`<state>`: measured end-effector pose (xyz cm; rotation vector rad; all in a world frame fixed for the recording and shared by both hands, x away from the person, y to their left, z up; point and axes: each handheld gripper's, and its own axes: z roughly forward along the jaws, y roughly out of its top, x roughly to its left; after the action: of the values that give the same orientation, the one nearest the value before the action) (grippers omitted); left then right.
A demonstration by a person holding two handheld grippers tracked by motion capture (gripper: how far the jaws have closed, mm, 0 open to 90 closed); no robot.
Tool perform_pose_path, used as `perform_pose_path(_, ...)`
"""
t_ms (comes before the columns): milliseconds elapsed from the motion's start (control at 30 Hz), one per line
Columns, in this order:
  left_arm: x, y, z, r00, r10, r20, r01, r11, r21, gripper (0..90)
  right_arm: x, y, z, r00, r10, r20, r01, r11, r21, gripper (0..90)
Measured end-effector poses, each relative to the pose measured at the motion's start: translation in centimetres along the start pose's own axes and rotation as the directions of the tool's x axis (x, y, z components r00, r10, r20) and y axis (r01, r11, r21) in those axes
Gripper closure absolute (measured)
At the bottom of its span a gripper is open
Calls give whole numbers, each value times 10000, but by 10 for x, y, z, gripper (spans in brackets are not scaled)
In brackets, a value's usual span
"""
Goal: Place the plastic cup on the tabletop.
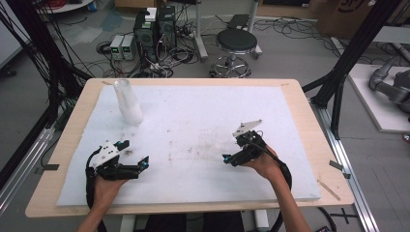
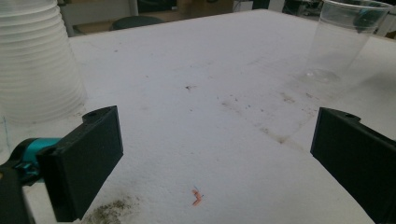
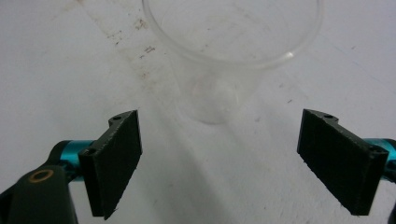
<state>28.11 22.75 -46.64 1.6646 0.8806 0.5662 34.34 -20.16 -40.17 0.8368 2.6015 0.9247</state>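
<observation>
Clear round plastic cup (image 3: 232, 51) on white foam (image 3: 56, 70).

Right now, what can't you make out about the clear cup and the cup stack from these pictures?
- Single clear cup: in the right gripper view its far rim is cut by the top edge; in the high view it nearly vanishes against the white board.
- Cup stack: top and left side cut by the frame in the left gripper view, so the count is unreadable.
- Orange scrap: too small to identify.
</observation>
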Motion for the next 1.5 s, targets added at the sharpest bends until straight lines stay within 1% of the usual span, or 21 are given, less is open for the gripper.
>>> perform_pose_path(133, 0, 0, 0, 10000, -50, 34, 50, 10000, -38, 23, 3, -14, -10, 9994, 353, 65, -346, 9956, -872, 136)
perform_pose_path(200, 0, 0, 0, 10000, -20, 68, 21, 10000, -25, 23, 4, -23, -16, 9985, 546, -13, -542, 9881, -1440, 136)
perform_pose_path(267, 0, 0, 0, 10000, -12, 78, 12, 10000, -26, 23, 5, -31, -20, 9987, 489, 124, -456, 9803, -1922, 137)
perform_pose_path(300, 0, 0, 0, 10000, -6, 67, 7, 10000, -18, 23, 7, -36, -22, 9985, 531, 156, -484, 9742, -2203, 141)
perform_pose_path(367, 0, 0, 0, 10000, 18, 68, -18, 10000, 5, 23, 7, -46, -25, 9975, 626, 343, -504, 9578, -2831, 142)
perform_pose_path(433, -1, 0, 0, 10000, 6, 44, -6, 10000, -13, 23, 7, -56, -27, 9949, 863, 513, -633, 9360, -3464, 142)
perform_pose_path(500, -1, 0, 0, 10000, 19, 46, -19, 10000, -41, 23, 6, -66, -28, 9904, 1242, 610, -904, 9143, -3948, 142)
perform_pose_path(567, 0, 0, 0, 10000, 20, 44, -20, 10000, -62, 23, 5, -72, -28, 9870, 1424, 746, -988, 9034, -4173, 142)
perform_pose_path(600, 0, 0, -1, 10000, -36, 39, 37, 10000, -86, 23, 5, -75, -28, 9854, 1537, 733, -1089, 8998, -4225, 144)
perform_pose_path(667, 0, -1, -1, 10000, -40, 39, 41, 9999, -101, 23, 4, -80, -27, 9830, 1607, 891, -1071, 8952, -4327, 144)
perform_pose_path(800, 1, -1, -1, 9998, -26, 175, 28, 9999, -114, 23, 1, -90, -24, 9776, 1919, 868, -1323, 8802, -4558, 145)
perform_pose_path(833, 1, -1, -1, 9998, -45, 177, 47, 9999, -118, 23, 0, -91, -22, 9753, 2006, 928, -1371, 8783, -4580, 145)
perform_pose_path(933, 1, 0, -1, 9998, -58, 202, 59, 10000, -52, 23, -1, -95, -19, 9701, 2180, 1067, -1482, 8803, -4508, 145)
perform_pose_path(1033, 1, 0, 0, 9999, -22, 168, 22, 10000, -8, 23, -2, -96, -18, 9674, 2324, 1007, -1637, 8771, -4516, 146)
perform_pose_path(1100, 1, 0, 0, 9999, -14, 169, 13, 10000, 29, 23, -3, -97, -16, 9685, 2240, 1086, -1550, 8839, -4412, 146)
perform_pose_path(1167, 1, 0, 0, 9999, 0, 156, 0, 10000, -34, 23, -4, -98, -16, 9672, 2322, 1030, -1653, 8832, -4389, 147)
perform_pose_path(1200, 0, 0, 0, 9999, -4, 143, 5, 10000, -64, 23, -5, -97, -16, 9658, 2393, 1001, -1722, 8802, -4423, 147)
perform_pose_path(1267, 0, 0, -1, 9998, 43, 176, -41, 10000, -86, 23, -6, -98, -16, 9655, 2437, 922, -1792, 8780, -4438, 148)
perform_pose_path(1300, 0, -1, -1, 9998, 47, 168, -45, 9999, -98, 23, -6, -98, -16, 9626, 2554, 905, -1895, 8732, -4491, 148)
perform_pose_path(1400, 0, -1, -1, 9999, 39, 164, -37, 9999, -117, 23, -7, -99, -17, 9625, 2582, 828, -1955, 8725, -4479, 148)
perform_pose_path(1500, 0, -1, -1, 9997, 90, 218, -87, 9999, -131, 23, -6, -100, -17, 9621, 2582, 878, -1921, 8702, -4538, 148)
